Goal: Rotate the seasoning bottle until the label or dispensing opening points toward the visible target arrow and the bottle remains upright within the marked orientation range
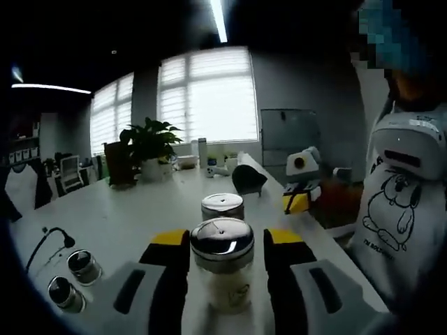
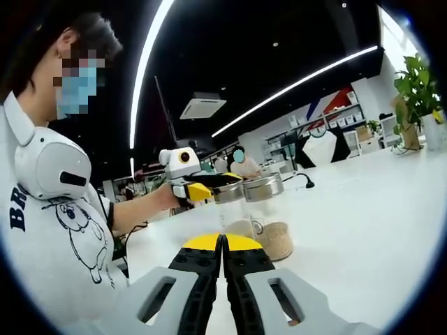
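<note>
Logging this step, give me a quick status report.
Left hand-held gripper around near seasoning bottle, upright; contact unclear. Right hand-held gripper shut, empty. Second bottle close behind.

Bright blinded windows (image 1: 207, 98) light an office; a potted plant (image 1: 150, 145) stands on the white tabletop (image 1: 112, 216) under ceiling strip lights (image 2: 293, 85)

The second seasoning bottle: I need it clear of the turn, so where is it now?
In the left gripper view the second seasoning bottle stands upright on the white table, directly behind the bottle between the left gripper jaws.

seasoning bottle (image 1: 223, 269): clear glass, glossy metal lid | table (image 1: 126, 216): smooth white
</note>
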`<state>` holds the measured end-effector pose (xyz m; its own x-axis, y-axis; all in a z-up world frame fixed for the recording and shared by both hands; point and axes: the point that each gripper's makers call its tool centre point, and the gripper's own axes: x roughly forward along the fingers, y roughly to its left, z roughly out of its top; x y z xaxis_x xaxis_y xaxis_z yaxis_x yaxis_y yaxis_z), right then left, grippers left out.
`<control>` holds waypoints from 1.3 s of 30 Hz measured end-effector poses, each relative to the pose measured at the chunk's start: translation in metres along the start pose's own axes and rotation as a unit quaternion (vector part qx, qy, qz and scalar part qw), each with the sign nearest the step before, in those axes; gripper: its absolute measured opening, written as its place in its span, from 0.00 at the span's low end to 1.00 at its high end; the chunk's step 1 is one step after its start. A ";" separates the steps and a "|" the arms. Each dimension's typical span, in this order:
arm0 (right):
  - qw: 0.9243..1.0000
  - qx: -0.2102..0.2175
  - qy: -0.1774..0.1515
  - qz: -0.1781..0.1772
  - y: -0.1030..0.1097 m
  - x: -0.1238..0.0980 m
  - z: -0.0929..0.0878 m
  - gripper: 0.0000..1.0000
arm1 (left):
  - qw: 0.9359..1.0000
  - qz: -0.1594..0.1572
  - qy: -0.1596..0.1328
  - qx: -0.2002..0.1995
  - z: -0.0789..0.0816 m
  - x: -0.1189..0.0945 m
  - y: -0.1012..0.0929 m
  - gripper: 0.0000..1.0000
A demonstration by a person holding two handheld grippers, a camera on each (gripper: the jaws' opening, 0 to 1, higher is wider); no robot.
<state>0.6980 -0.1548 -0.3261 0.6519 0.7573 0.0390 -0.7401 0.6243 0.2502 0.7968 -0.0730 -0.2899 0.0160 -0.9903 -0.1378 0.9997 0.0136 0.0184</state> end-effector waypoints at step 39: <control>1.000 0.009 0.003 -0.006 -0.002 0.003 -0.003 0.00 | 0.999 -0.042 0.019 -0.017 -0.010 0.008 -0.004 0.40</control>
<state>0.7005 -0.1528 -0.3296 0.6589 0.7516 0.0299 -0.7297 0.6290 0.2682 0.7933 -0.0799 -0.3012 -0.0686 -0.9823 -0.1741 0.9975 -0.0647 -0.0283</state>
